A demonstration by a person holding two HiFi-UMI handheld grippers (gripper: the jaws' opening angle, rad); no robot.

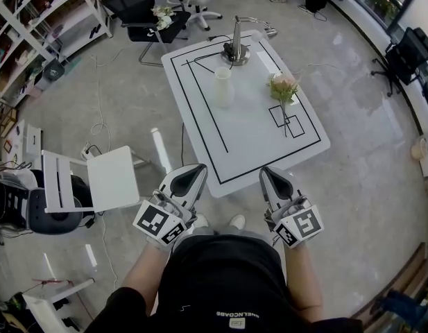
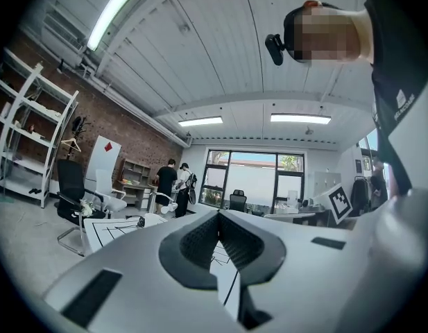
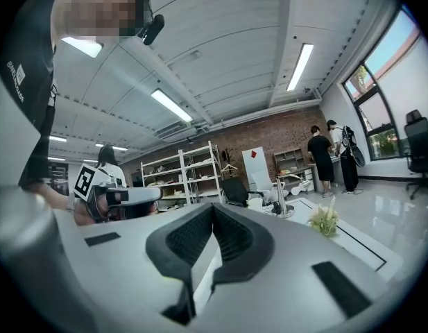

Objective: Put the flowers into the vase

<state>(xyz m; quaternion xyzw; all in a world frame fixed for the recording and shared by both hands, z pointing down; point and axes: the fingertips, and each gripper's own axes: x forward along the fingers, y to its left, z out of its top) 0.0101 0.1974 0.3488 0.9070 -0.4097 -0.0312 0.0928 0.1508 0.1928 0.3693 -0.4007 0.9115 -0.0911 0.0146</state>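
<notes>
A white vase (image 1: 223, 86) stands upright near the middle of the white table (image 1: 200, 144). A bunch of pale flowers (image 1: 283, 87) lies to its right on the table, stems toward me; the same flowers (image 3: 324, 220) show in the right gripper view. My left gripper (image 1: 198, 173) and right gripper (image 1: 270, 177) hang side by side before the table's near edge, level, well short of both things. Both are shut with nothing between the jaws. In the left gripper view my left gripper (image 2: 218, 222) shows closed pads, as does my right gripper (image 3: 214, 215) in its own view.
A metal stand (image 1: 236, 47) sits at the table's far end. A black office chair (image 1: 141, 12) holds more flowers behind the table. A white folding stool (image 1: 96, 182) stands left of me, shelves (image 1: 33, 26) line the far left. Two people stand by the windows (image 2: 173, 186).
</notes>
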